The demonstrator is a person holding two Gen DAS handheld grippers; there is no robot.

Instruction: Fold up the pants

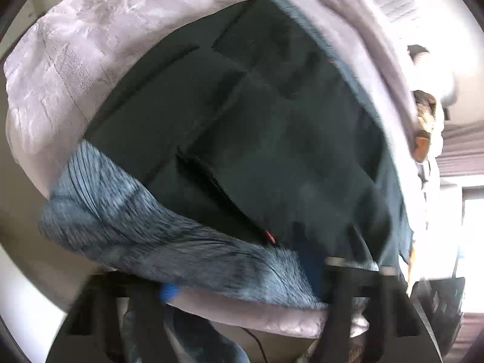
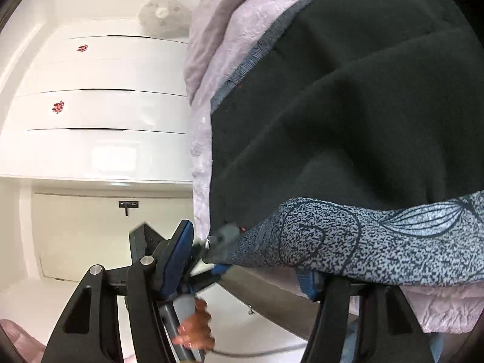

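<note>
Dark green pants (image 1: 257, 127) lie spread on a bed with a lilac cover (image 1: 99, 45). A blue-grey patterned cloth (image 1: 145, 236) lies under them along the near edge. My left gripper (image 1: 242, 290) is open at that edge; the cloth drapes over its fingers. In the right wrist view the pants (image 2: 348, 121) fill the upper right, with the patterned cloth (image 2: 378, 242) over the right finger. My right gripper (image 2: 251, 272) is open at the bed edge. The other gripper's tip (image 2: 217, 242), held by a hand (image 2: 193, 329), touches the cloth corner there.
White drawer fronts (image 2: 99, 106) and a white cabinet door (image 2: 90, 236) stand left of the bed. A fan (image 2: 163, 15) stands on the drawers. A window (image 1: 472, 236) is bright at the right. A cable (image 2: 257, 354) runs along the pale floor.
</note>
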